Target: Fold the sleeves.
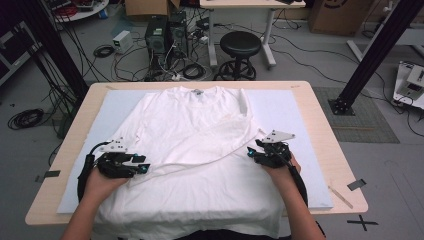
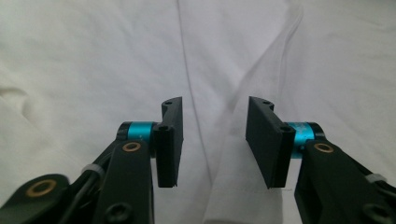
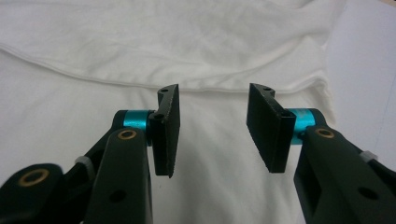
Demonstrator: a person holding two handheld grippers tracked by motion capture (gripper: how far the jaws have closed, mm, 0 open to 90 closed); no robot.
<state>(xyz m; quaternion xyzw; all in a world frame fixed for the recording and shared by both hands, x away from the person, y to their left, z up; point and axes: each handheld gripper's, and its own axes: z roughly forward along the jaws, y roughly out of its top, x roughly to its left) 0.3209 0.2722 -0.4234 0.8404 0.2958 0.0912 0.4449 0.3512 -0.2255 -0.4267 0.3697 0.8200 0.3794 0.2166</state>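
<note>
A white T-shirt [image 1: 190,120] lies flat on a pale mat [image 1: 295,115], collar at the far side. A folded edge [image 1: 200,162] of the cloth runs slantwise across it from near left to far right. My left gripper [image 1: 144,165] rests over the left end of that fold, pointing right. In the left gripper view it [image 2: 214,105] is open above the cloth, with a hemmed fold [image 2: 243,186] lying beneath the gap and the pads clear of it. My right gripper [image 1: 251,152] sits at the shirt's right side. In the right gripper view it [image 3: 214,93] is open with nothing gripped, facing a seam [image 3: 93,74].
The mat covers most of a wooden table [image 1: 325,130], and the shirt's near hem hangs over the front edge. Beyond the table stand a black stool [image 1: 241,47] and computer towers [image 1: 165,35] among floor cables. Black frame posts [image 1: 370,55] rise at both sides.
</note>
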